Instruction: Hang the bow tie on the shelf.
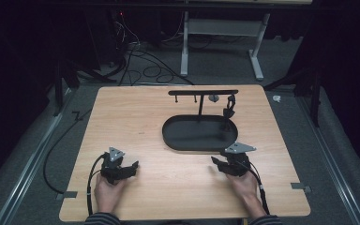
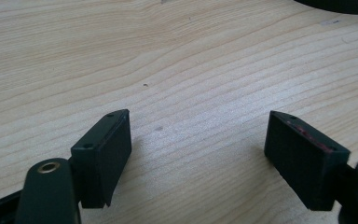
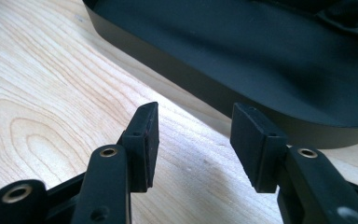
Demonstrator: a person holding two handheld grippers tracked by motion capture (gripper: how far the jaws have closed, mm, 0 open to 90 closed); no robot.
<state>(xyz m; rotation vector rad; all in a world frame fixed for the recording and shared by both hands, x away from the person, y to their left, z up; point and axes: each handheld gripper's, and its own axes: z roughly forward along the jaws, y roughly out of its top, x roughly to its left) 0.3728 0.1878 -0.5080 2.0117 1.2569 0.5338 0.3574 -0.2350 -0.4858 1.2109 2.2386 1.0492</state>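
A black oval tray [image 1: 191, 136] lies on the wooden table [image 1: 136, 117], right of centre. From its far part rises a thin black T-shaped stand [image 1: 200, 108] with small hooks on its bar. A dark strap-like item [image 1: 229, 111] hangs from the bar's right end, and a small grey piece [image 1: 213, 98] sits beside it. My left gripper [image 1: 132, 167] [image 2: 198, 119] is open wide over bare wood near the front left. Just in front of the tray's near wall [image 3: 205, 88], my right gripper [image 1: 216, 162] [image 3: 196, 112] is open too. Neither holds anything.
The tray's edge [image 2: 340, 4] peeks into the top right of the left gripper view. Grey tape marks [image 1: 70, 194] [image 1: 302, 186] sit near the table's front corners. Cables [image 1: 140, 65] and a white table frame [image 1: 215, 42] are on the floor beyond.
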